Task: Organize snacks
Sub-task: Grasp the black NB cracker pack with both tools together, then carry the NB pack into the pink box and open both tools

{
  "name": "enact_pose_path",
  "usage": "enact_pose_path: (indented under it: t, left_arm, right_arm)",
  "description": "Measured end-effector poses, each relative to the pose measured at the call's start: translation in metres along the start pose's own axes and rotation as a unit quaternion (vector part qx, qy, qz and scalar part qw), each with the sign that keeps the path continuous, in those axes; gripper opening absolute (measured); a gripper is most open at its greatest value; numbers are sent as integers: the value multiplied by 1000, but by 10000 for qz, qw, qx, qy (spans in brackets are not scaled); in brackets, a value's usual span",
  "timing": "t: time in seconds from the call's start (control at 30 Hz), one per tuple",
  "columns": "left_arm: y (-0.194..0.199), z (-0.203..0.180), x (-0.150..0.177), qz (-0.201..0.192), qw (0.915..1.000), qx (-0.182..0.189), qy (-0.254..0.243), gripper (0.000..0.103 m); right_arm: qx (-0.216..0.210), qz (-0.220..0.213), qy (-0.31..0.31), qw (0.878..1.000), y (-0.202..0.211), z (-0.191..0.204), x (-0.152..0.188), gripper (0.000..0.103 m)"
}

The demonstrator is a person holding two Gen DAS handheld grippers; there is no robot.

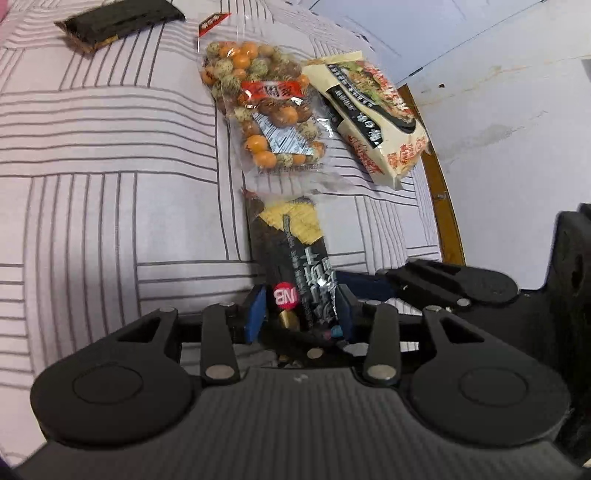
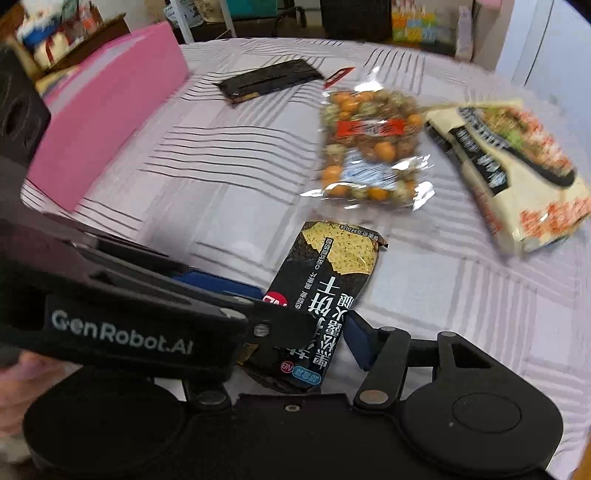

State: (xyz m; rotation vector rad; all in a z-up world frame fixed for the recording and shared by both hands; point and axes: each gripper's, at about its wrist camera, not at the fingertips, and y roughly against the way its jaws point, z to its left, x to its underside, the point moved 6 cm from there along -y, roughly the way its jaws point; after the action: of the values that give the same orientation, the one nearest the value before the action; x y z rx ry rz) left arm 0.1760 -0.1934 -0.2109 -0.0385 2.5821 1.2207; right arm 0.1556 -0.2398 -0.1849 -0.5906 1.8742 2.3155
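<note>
Blue-padded fingers (image 1: 255, 314) of the left gripper (image 1: 301, 310) pinch the near end of the black cracker packet (image 1: 291, 254), one pad on each narrow side, so the packet is squeezed on its edge and points away from the jaws. The right gripper (image 2: 317, 332) also has this packet (image 2: 332, 273) between its fingers (image 2: 364, 341). Its right pad stands just beside the wrapper, but the left one is hidden behind the other tool, so I cannot tell if they really press. Probably the two tools share the packet to pass it from one to the other, or to turn it before placing.

Just beyond the far tip of the packet lies a clear bag of round coated nuts (image 1: 258, 110), flat on the striped bedsheet (image 1: 103, 166). To the right of it, partly touching, is a cream noodle pack (image 1: 376, 114). Far ahead and to the left of the fingers lies a second black packet (image 1: 118, 22), well apart from the others. In the right wrist view a pink box (image 2: 110, 122) stands to the left, maybe the place for the snacks.
</note>
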Motion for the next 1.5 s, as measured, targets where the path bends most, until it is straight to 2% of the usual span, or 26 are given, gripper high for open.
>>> enact_pose_path:
  t: [0.13, 0.47, 0.9, 1.0, 1.17, 1.33, 1.5]
  left_arm:
    - [21, -8, 2, -19, 9996, -238, -131, 39]
    - [86, -21, 27, -406, 9955, -752, -418, 39]
    - [180, -13, 54, -1042, 9909, -760, -377, 39]
    - [201, -5, 54, -1193, 9900, -694, -274, 39]
    - [232, 4, 49, -1428, 9851, -884, -378, 39]
    - [258, 23, 23, -1680, 9810, -903, -359, 39]
    - [289, 46, -7, -1998, 9743, -971, -377, 41]
  right_arm:
    - [13, -239, 232, 9994, 18, 20, -1, 65]
    - [-58, -863, 547, 9947, 61, 70, 7, 63]
    - [-25, -1333, 1155, 9843, 109, 147, 4, 63]
    - [-37, -1393, 1203, 9829, 113, 162, -4, 63]
    - [-73, -1495, 1323, 9798, 118, 191, -25, 63]
    - [-37, -1629, 1477, 9755, 118, 211, -58, 63]
    - [-258, -1924, 1430, 9705, 111, 230, -96, 63]
